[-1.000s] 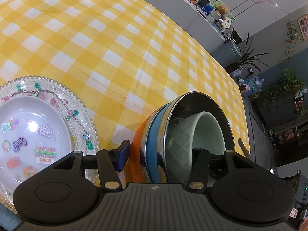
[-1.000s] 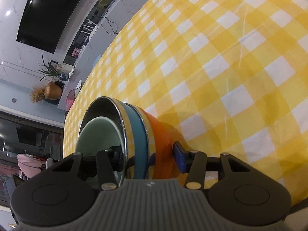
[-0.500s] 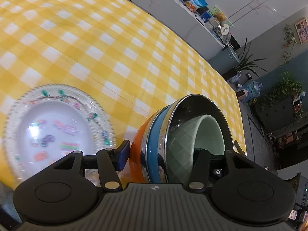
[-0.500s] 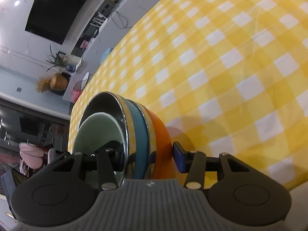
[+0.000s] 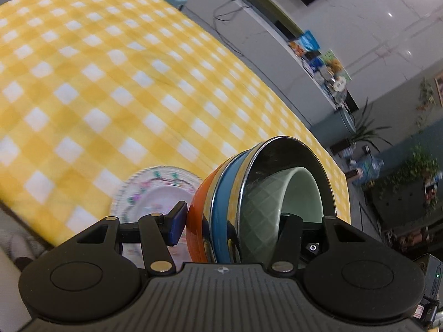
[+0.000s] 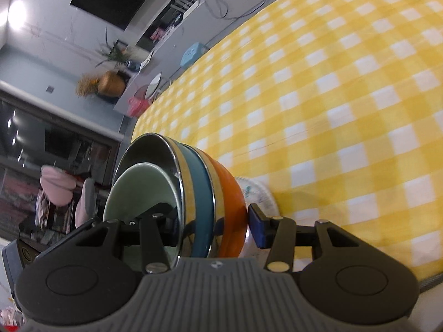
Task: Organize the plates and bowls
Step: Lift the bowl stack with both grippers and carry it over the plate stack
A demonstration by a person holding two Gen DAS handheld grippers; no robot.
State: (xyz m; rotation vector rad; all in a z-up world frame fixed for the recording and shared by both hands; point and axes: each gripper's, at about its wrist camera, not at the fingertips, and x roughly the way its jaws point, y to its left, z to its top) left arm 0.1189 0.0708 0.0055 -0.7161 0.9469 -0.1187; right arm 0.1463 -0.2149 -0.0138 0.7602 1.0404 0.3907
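The stack of nested bowls (image 5: pixel 221 207) sits tipped on its side between the jaws of both grippers, held clear above the bench (image 5: pixel 110 83) with its yellow-and-white checked cloth. From the outside in, the stack shows an orange bowl (image 5: pixel 198 221), a blue band, a shiny steel bowl (image 5: pixel 290 152) and a pale green bowl (image 5: pixel 265 215) with a diamond pattern nested in the middle. In the left wrist view, the left gripper (image 5: pixel 232 221) has one blue-padded finger (image 5: pixel 175 222) pressed against the orange outer wall, while the other finger reaches inside the green bowl, so its jaws clamp the stack's wall. In the right wrist view, the right gripper (image 6: pixel 210 221) does the same from the opposite side: its blue pad (image 6: pixel 256 228) touches the orange wall (image 6: pixel 232 207) and its other finger lies inside the green bowl (image 6: pixel 133 191). A decorated plate (image 5: pixel 155 193) with a beaded rim lies flat on the bench, below and just behind the stack, near the bench's front edge; the right wrist view shows only a sliver of that plate (image 6: pixel 257 193) past the orange bowl.
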